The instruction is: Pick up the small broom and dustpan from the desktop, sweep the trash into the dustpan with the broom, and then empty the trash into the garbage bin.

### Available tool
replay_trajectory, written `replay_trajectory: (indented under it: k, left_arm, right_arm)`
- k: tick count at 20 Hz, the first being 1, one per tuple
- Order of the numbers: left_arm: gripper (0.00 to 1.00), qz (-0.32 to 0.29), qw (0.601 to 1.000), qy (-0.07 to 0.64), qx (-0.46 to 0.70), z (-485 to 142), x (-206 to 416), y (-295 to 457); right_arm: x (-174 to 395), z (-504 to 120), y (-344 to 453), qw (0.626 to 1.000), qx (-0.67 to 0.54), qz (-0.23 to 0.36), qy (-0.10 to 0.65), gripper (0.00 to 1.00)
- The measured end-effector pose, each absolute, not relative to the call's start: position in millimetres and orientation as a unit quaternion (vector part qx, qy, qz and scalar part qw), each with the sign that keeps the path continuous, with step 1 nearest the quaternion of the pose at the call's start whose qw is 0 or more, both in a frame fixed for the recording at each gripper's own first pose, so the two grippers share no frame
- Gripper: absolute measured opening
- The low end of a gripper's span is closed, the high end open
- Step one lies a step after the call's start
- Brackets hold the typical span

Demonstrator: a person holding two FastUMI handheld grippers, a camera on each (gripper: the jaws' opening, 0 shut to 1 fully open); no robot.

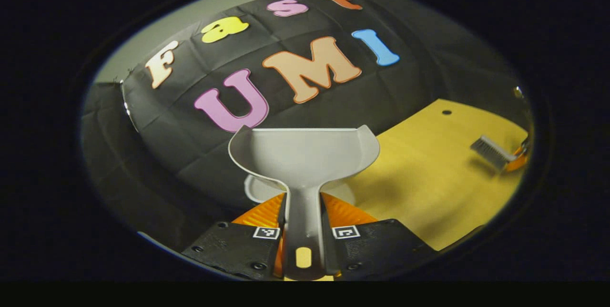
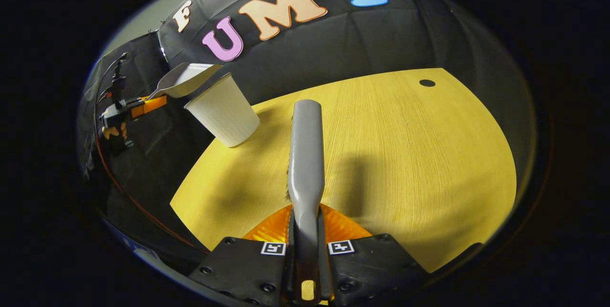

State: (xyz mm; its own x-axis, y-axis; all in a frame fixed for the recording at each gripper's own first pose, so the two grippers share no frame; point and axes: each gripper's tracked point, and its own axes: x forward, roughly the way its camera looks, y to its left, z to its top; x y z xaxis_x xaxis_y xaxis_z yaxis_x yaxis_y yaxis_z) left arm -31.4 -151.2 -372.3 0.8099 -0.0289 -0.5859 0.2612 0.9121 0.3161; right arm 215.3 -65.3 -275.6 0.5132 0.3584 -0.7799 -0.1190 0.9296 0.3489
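My left gripper (image 1: 303, 204) is shut on the handle of the grey dustpan (image 1: 303, 154), held in the air past the table's left edge. The pan's inside looks bare. Under it peeks the rim of the white garbage bin (image 1: 252, 191). In the right gripper view the ribbed bin (image 2: 224, 111) stands at the table's far left corner, with the dustpan (image 2: 183, 80) just above its rim and the left gripper (image 2: 143, 104) behind it. My right gripper (image 2: 305, 219) is shut on the handle of the grey broom (image 2: 305, 154), held over the table. The broom's bristles (image 1: 491, 151) show far right.
The yellow wooden table (image 2: 405, 164) has a small dark hole (image 2: 427, 83) near its back edge. The black cloth wall stands close behind the bin. A hand (image 2: 112, 133) and a red cable (image 2: 138, 207) hang left of the table.
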Motion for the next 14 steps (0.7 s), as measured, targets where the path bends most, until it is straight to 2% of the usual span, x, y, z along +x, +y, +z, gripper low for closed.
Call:
replay_trajectory:
  k: [6,14]
  left_arm:
    - [0.27,-0.122,0.936,0.315,0.098,-413.2,-93.8,-245.1]
    - [0.26,-0.106,0.908,0.405,0.022,-501.2,-151.3,-268.2]
  right_arm:
    - [217.5,-271.5,-66.9,0.872,0.104,0.122,0.463,0.17]
    - [211.6,-285.5,-65.4,0.866,0.067,0.105,0.484,0.17]
